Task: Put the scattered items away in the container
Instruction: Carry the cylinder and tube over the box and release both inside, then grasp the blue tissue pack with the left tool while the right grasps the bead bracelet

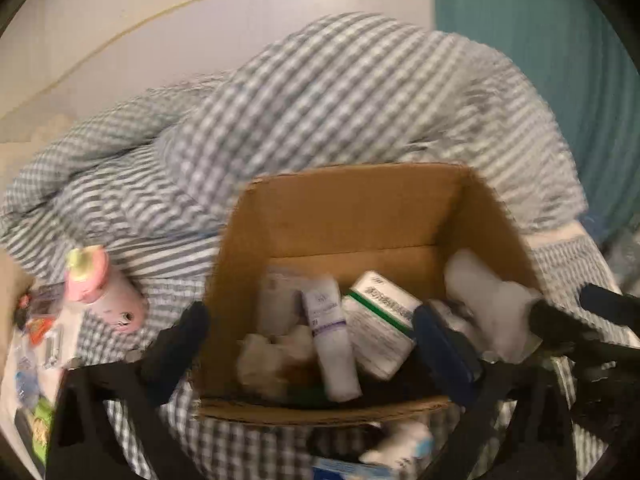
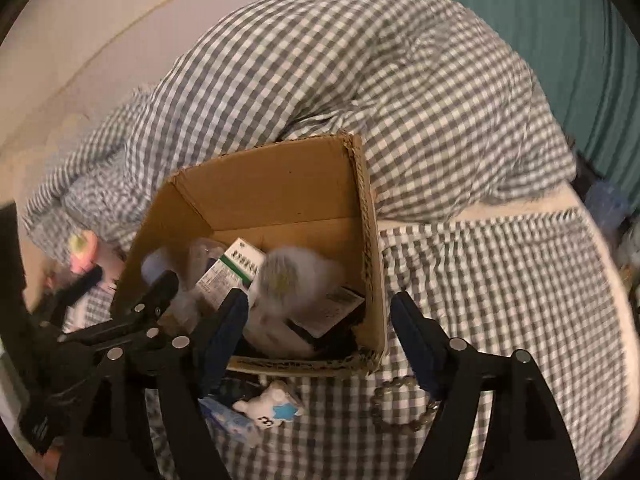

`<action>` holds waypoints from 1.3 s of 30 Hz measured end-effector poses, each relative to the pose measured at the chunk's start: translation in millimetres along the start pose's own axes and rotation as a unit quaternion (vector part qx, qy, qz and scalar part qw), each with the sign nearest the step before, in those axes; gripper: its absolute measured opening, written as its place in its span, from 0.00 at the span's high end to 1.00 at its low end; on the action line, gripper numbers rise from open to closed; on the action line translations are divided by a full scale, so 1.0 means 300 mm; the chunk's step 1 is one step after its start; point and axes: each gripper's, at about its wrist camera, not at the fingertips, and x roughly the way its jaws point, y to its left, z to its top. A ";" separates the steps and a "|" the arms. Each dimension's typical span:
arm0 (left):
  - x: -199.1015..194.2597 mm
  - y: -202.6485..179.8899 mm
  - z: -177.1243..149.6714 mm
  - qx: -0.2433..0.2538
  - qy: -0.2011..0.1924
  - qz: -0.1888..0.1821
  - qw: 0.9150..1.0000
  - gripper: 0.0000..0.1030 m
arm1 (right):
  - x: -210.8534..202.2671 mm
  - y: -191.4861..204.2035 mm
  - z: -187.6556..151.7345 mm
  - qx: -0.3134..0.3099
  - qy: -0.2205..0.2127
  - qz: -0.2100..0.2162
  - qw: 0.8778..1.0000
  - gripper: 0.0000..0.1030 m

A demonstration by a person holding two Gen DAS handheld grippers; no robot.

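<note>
Still outside the cardboard box (image 2: 280,184), the small white figurine (image 2: 267,402) looks light, rigid and slippery, best pinched across its body by the empty, wide-spread right gripper (image 2: 318,320), while the left gripper (image 1: 308,340) is likewise spread and empty.

Left gripper (image 1: 308,340): your fingers are matte black plastic; one tip carries a dark blue pad.
Right gripper (image 2: 320,320): your two fingers (image 2: 416,340) wear dark blue pads on black arms.
Frame: black triangular struts with open cut-outs.
Fasteners: round silver screws at your pivots.
Sharpness: your left gripper's tips are blurred.
</note>
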 end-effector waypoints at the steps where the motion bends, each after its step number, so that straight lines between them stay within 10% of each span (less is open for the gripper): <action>1: 0.006 0.011 -0.005 -0.008 0.005 -0.015 1.000 0.00 | -0.001 -0.012 -0.004 0.007 0.002 -0.001 1.000 0.28; 27: -0.448 0.035 -0.222 0.004 -0.013 -0.057 0.998 0.00 | -0.601 -0.025 -0.302 0.011 -0.056 -0.046 0.997 0.28; 39: -0.477 0.067 -0.490 0.024 0.011 -0.040 0.999 0.00 | -0.589 -0.058 -0.557 0.027 -0.030 -0.060 0.997 0.28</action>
